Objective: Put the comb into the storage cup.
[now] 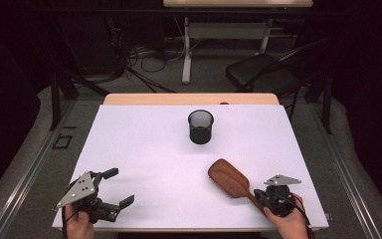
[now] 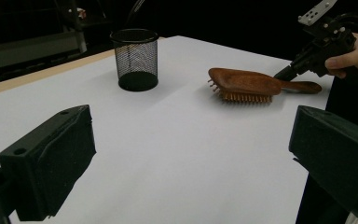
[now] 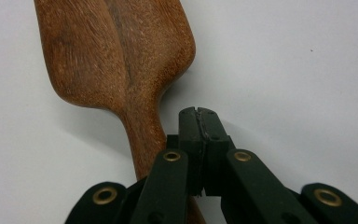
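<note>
1. Wooden hairbrush (image 1: 229,178), smooth-backed with its bristles facing down, lies on the white bench (image 1: 144,149), well short of the black mesh cup (image 1: 200,126); moving it looks undone.
2. Right gripper (image 3: 199,122) is closed empty, jaws together beside the handle.
3. Left gripper (image 1: 117,187) rests wide open, holding nothing.

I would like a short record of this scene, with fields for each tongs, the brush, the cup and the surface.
left tongs: open, nothing between the jaws, hovering at the near left of the table
right tongs: shut, jaws pressed together beside the brush handle, not gripping it
hairbrush: wooden, lying bristles down, near right
mesh cup: black, upright, far centre
table: white top
</note>
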`<act>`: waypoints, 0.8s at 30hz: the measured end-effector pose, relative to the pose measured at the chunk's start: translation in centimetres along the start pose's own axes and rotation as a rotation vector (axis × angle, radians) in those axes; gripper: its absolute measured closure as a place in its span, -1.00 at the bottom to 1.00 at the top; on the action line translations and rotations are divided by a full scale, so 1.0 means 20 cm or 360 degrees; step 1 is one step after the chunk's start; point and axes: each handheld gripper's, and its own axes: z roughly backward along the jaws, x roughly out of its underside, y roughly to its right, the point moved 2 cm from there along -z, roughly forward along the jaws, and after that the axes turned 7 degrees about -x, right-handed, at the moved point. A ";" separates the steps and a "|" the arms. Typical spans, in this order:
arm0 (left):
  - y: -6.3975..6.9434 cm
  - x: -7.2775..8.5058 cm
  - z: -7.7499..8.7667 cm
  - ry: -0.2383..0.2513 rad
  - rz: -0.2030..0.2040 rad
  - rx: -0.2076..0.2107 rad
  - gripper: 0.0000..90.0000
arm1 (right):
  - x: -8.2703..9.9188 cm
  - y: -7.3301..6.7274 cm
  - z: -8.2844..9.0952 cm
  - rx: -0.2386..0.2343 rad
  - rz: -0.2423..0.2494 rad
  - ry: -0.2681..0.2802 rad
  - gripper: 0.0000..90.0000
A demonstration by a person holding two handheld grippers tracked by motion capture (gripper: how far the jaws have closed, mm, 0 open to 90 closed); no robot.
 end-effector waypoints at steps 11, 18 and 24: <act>0.00 0.00 0.00 0.0000 0.0000 -0.0002 -0.99 | 0.00 0.00 0.00 -0.0004 0.0001 0.0006 0.99; 0.00 0.00 0.00 -0.0001 -0.0001 0.0001 -0.99 | 0.00 0.00 0.00 -0.0001 -0.0007 0.0006 0.94; 0.00 0.00 0.00 -0.0006 -0.0003 -0.0002 -0.99 | 0.00 0.01 0.00 0.0000 -0.0015 0.0023 0.90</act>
